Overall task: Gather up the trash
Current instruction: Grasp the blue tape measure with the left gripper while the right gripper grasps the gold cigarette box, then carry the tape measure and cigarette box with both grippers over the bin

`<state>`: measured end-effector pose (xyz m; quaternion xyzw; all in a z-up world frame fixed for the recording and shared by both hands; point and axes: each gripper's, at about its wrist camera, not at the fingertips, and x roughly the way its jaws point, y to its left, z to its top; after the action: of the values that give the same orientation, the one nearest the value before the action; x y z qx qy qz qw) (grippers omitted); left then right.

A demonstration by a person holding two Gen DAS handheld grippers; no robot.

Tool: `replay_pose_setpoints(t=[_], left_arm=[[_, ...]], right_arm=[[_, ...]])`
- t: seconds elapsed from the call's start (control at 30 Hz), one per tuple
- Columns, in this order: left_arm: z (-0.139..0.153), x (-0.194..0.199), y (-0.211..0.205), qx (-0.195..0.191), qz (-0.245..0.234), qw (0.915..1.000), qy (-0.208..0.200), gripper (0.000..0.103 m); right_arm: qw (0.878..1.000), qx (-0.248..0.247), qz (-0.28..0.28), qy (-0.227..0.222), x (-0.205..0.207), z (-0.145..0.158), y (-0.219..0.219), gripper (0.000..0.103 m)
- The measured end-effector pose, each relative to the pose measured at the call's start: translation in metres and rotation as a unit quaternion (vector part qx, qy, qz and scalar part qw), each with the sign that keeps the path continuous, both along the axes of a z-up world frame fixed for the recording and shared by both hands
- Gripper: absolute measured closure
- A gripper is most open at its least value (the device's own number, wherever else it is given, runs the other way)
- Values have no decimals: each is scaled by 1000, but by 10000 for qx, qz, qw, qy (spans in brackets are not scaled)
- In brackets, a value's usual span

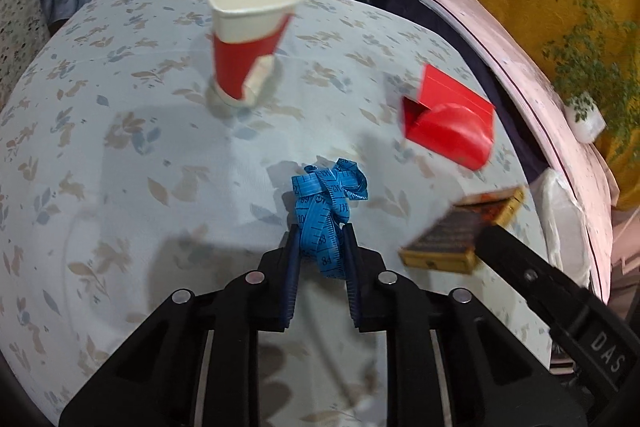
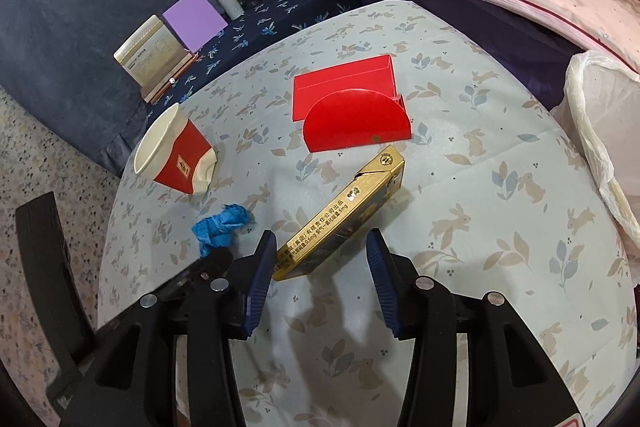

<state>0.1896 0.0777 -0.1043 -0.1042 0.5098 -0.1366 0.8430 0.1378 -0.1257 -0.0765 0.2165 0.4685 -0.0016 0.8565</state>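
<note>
Left gripper (image 1: 320,247) fingers pinch the blue tape measure (image 1: 328,203) (loosely bunched). Right gripper (image 2: 322,253) fingers, open, straddle the gold cigarette box (image 2: 344,215): close squarely across it.

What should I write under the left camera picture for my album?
Left gripper shut on a bunched blue tape measure, crumpled paper cup standing beyond.

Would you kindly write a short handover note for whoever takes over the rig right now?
Left gripper: shut on the blue tape measure, bunched, its loose end still on the cloth.
Right gripper: open, fingers either side of the gold box, not yet gripping.
On the table: crushed paper cup and red box, untouched.
White bag at the table's right edge; nothing seen in it yet.
Left: bag all four items.
</note>
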Motion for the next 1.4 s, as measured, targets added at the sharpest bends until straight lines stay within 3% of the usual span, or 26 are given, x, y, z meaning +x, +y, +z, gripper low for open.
replay_pose_setpoints(t=[0.5,0.57,0.7,0.8,1.4], left_arm=[[-7,-27,-39,-55,-492,9987,105,84],[-6,-27,-40,-46,-494,9987,105,84],[-4,-26,-39,-37,-455,9989,79,84],[-1,-26,-37,-56,-415,9991,81,84],[47,-42,-84,118,-754,9961,-444,84]], right_arm=[[9999,110,-45,62,0,-6,-9,57],[9999,102,-20,75,0,-7,-9,63],[9999,122,-7,46,-2,-8,-13,85],[9999,131,-8,-52,-4,-4,-16,91],[9957,-39,-451,-803,-39,46,-68,91]])
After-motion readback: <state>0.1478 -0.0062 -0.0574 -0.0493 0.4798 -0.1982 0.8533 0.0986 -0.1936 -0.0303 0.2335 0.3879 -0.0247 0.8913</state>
